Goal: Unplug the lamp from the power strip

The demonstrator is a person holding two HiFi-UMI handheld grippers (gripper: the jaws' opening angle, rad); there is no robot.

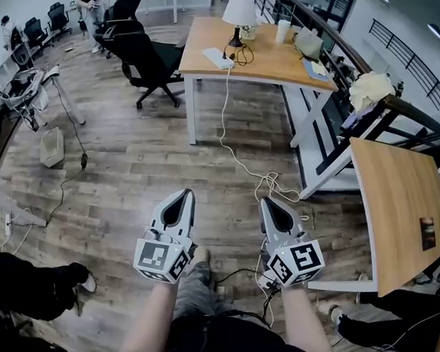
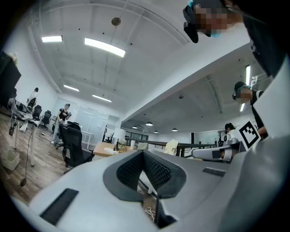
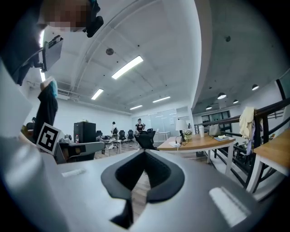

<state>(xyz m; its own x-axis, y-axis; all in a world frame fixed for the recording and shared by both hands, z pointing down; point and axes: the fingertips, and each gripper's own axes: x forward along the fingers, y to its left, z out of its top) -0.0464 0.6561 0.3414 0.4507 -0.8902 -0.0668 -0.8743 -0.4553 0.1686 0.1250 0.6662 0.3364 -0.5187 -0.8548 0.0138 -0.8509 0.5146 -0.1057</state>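
A white-shaded lamp (image 1: 238, 14) stands at the far end of a wooden table (image 1: 273, 58) well ahead of me. Beside it lies a white power strip (image 1: 218, 58), and its white cord (image 1: 233, 152) trails off the table and across the floor. My left gripper (image 1: 185, 196) and right gripper (image 1: 265, 202) hover low over the floor, far short of the table. Both are shut with nothing between their jaws. In the right gripper view the lamp (image 3: 181, 127) and the power strip (image 3: 175, 144) show small in the distance. In the left gripper view the table (image 2: 105, 148) is far off.
Black office chairs (image 1: 151, 61) stand left of the table. A second wooden table (image 1: 398, 206) and a dark railing (image 1: 346, 54) line the right side. A cup (image 1: 283, 31) and a bag (image 1: 309, 43) sit on the far table. A white bin (image 1: 53, 147) stands at left.
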